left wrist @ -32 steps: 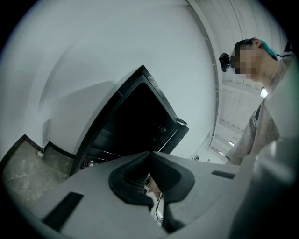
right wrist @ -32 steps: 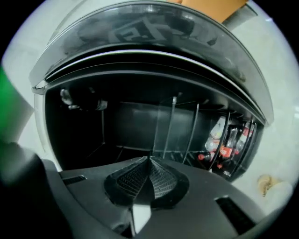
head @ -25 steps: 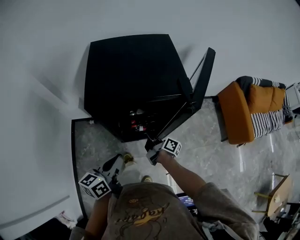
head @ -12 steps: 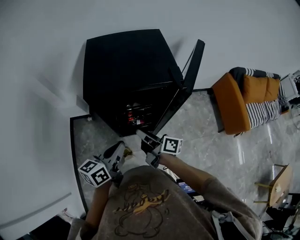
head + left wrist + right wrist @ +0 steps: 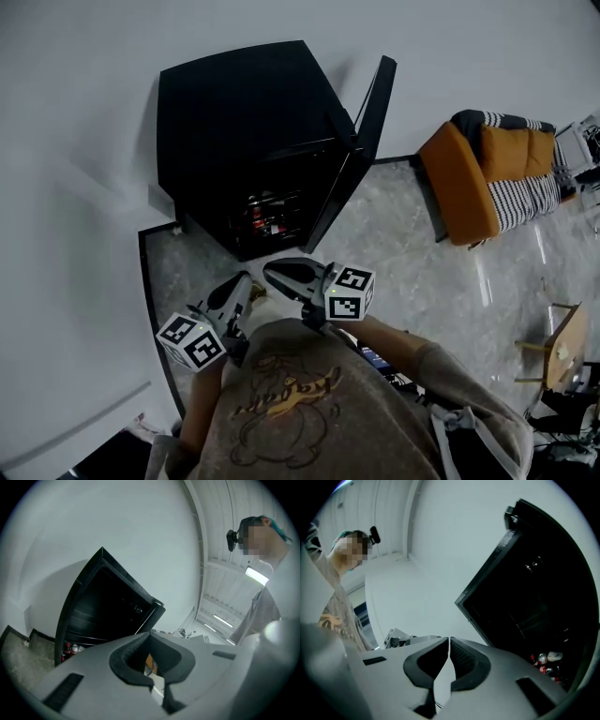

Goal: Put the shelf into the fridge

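Note:
The black fridge [image 5: 248, 122] stands against the white wall with its door [image 5: 361, 141] swung open to the right. Bottles and cans [image 5: 262, 214] sit at the bottom of its dark inside; no loose shelf shows in any view. My left gripper [image 5: 242, 281] and right gripper [image 5: 270, 272] hang close to the person's body, short of the fridge. In the left gripper view the left gripper [image 5: 150, 634] is shut on nothing, facing the fridge [image 5: 103, 606]. The right gripper [image 5: 449, 640] is likewise shut and empty, with the cans [image 5: 546, 660] at lower right.
An orange armchair [image 5: 487, 183] with a striped cushion stands to the right on the marble floor [image 5: 412, 272]. A small wooden table [image 5: 562, 347] is at the far right edge. A black skirting strip [image 5: 150, 309] runs along the wall at the left.
The right gripper has drawn back from the lower edge of the fridge door toward the person's body. The left gripper stayed near the body. The door stays open.

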The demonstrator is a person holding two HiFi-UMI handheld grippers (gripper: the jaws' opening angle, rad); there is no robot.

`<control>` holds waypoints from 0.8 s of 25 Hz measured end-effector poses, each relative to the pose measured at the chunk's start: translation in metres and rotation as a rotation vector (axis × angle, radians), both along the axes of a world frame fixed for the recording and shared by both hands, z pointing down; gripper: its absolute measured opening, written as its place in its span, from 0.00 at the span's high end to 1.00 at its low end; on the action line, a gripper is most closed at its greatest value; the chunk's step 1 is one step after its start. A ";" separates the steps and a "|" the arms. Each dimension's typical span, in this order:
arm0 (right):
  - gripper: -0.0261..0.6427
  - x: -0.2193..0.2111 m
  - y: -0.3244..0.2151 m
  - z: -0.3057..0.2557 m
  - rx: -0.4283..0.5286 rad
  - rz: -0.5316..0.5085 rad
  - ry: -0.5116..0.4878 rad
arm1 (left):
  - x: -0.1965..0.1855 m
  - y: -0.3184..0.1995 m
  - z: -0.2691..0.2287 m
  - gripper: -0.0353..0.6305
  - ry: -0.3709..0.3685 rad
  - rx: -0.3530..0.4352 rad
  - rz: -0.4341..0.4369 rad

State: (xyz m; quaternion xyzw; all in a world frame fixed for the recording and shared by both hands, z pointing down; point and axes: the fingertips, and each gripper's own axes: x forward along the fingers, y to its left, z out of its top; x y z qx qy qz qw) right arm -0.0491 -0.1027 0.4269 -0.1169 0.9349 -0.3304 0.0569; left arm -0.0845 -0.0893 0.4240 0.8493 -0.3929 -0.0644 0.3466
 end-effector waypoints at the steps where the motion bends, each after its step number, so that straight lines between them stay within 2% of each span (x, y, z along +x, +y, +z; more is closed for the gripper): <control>1: 0.92 -0.002 0.007 -0.005 0.042 -0.020 0.008 | 0.000 0.002 -0.001 0.94 -0.004 0.007 0.001; 7: 0.92 -0.007 0.030 -0.016 0.214 -0.091 0.036 | -0.001 0.009 -0.003 0.94 -0.008 0.021 -0.006; 20: 0.92 0.022 0.025 -0.007 0.320 -0.109 0.137 | -0.001 0.016 0.000 0.94 -0.022 0.024 -0.013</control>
